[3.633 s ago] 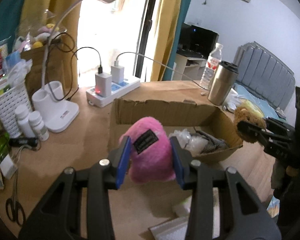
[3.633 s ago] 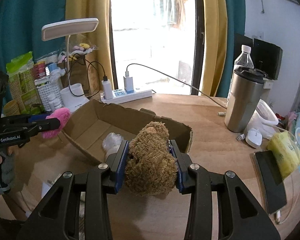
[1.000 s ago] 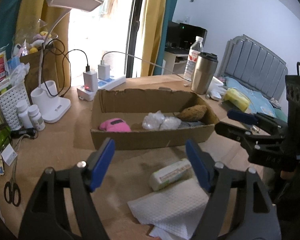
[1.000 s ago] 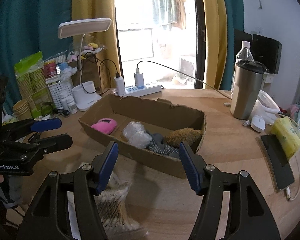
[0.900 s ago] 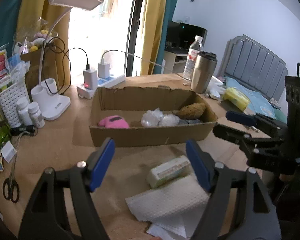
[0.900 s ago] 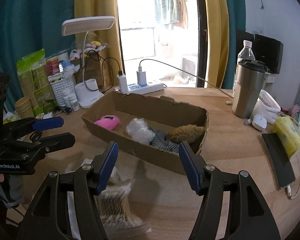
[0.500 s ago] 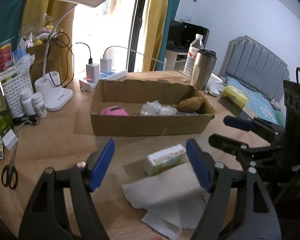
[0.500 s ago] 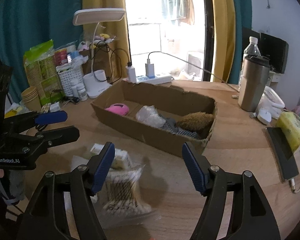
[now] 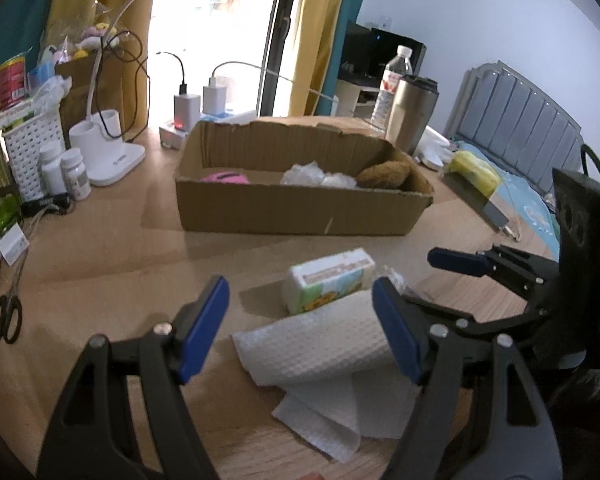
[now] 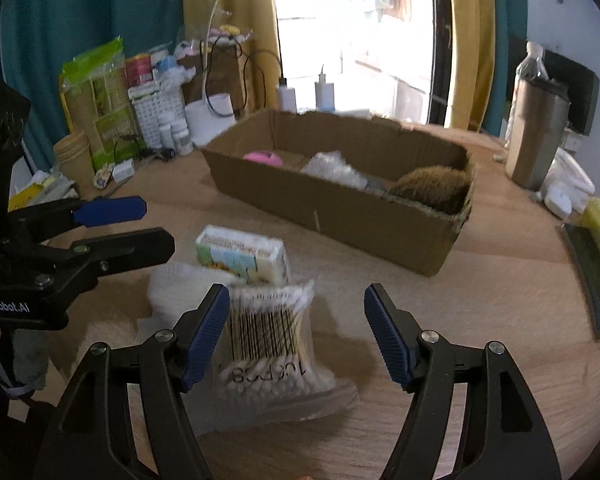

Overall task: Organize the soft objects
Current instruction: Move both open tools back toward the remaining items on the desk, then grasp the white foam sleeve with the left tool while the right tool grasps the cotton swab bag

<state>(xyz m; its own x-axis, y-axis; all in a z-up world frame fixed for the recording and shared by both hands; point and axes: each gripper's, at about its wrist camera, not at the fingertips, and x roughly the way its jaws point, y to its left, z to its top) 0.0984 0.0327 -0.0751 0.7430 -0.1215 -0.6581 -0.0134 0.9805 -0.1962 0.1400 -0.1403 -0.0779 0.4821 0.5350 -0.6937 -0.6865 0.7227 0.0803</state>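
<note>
Nearest, a folded white waffle-textured paper towel [image 9: 320, 348] lies between the wide-open, empty left gripper [image 9: 300, 320]; the right gripper [image 10: 296, 332], equally wide, holds nothing. At twelve o'clock, one brown cardboard box [image 9: 300, 212] contains one pink plush [image 9: 225, 178] and one brown plush [image 9: 384, 174].

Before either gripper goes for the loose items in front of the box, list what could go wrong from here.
1. The cotton swab bag is clear, slack plastic; the open right gripper may pinch only film, so it could slip.
2. The tissue pack leans on the white towel; the open left gripper might drag both.
3. The grippers sit close together, so reaching at once risks a collision.
</note>
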